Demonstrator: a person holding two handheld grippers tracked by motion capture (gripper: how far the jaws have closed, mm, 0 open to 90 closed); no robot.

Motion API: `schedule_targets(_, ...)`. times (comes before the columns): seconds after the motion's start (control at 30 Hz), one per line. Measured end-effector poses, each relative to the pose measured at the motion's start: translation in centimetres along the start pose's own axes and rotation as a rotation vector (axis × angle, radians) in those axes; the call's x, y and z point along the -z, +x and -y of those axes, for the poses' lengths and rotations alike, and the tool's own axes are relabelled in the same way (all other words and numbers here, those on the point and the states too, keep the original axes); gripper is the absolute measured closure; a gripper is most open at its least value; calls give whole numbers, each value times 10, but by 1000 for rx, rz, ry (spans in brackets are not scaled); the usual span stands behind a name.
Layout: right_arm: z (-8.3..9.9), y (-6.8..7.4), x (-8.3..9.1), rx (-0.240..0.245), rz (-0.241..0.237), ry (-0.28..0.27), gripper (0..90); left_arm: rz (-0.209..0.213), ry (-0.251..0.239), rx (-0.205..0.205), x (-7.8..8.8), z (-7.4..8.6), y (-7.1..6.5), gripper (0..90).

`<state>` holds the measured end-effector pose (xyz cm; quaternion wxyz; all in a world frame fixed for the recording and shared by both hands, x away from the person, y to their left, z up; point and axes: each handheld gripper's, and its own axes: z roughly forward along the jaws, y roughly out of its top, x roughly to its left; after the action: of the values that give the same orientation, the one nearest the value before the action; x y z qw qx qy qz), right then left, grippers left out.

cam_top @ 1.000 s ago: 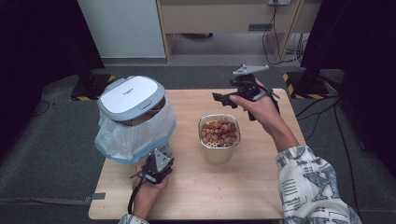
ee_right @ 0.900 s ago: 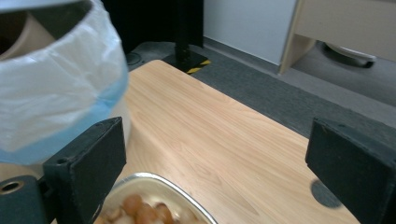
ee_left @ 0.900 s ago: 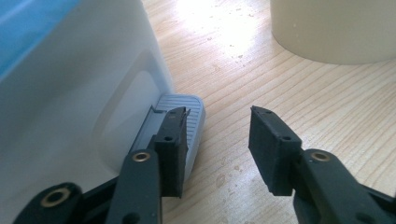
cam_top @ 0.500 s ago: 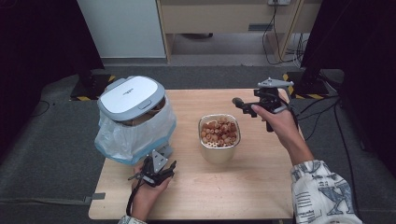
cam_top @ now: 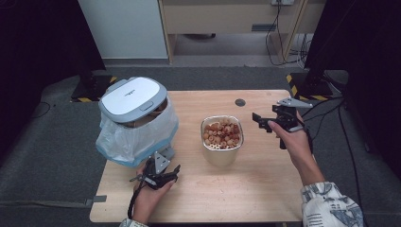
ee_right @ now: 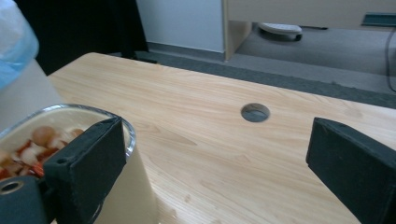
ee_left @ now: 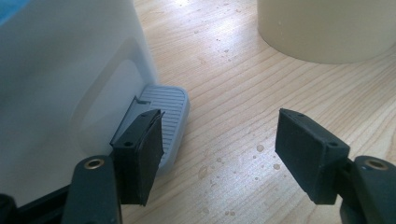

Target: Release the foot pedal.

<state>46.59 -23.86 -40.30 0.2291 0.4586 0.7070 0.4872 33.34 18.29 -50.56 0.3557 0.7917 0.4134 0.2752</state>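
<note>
**Container left of right gripper, rim within reach**

Right gripper (cam_top: pixel 263 122) held above table (cam_top: pixel 265 189), jaws apart, nothing between them; aimed leftward at container of food scraps (cam_top: pixel 222 140). Container near table centre, upright, its rim (ee_right: pixel 128 133) just behind the near pad in the right gripper view. Closer to right hand than to left.

Left gripper (cam_top: pixel 163 174) low at front edge, jaws just opened wide, empty, beside pedal (ee_left: pixel 163 119) of lidded bin (cam_top: pixel 135 118). One pad close against pedal; contact unclear. Lid down.

Likely next: right gripper closes on container wall.
</note>
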Motion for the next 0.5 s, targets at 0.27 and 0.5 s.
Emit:
schedule_targets(0.27,22,-6,8,-18,62,7,55,8,3,2,-1,0,0,301)
schedule_targets(0.5,52,-11,12,-31,123,57,57,17,7,-6,-2,1,-1,291)
